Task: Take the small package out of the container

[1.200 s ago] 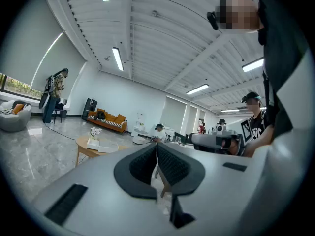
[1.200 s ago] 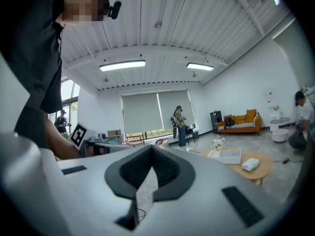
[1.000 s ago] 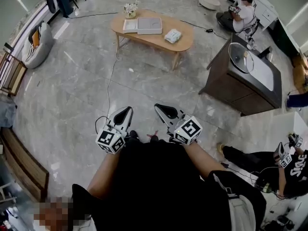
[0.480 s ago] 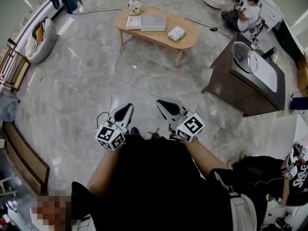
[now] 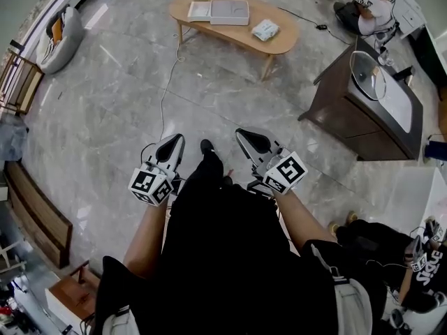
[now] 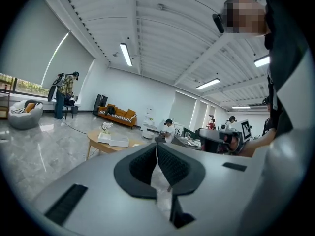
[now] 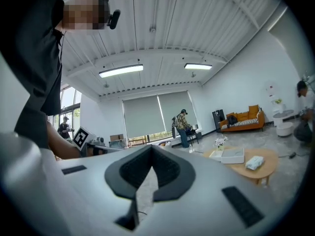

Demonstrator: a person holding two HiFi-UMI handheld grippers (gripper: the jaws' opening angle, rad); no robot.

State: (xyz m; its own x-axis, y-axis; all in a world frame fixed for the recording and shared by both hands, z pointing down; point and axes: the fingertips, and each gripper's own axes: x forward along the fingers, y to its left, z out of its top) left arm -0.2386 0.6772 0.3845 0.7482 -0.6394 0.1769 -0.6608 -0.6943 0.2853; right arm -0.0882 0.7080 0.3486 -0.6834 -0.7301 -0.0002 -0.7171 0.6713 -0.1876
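While table (image 5: 234, 35) stands well off, left gripper (image 5: 174, 140) and right gripper (image 5: 242, 134) jaws pressed together (both empty).

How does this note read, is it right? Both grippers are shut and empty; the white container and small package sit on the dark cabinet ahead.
Not quite. The head view shows the white container and small package on the oval wooden table, not on the cabinet. The rest stands.
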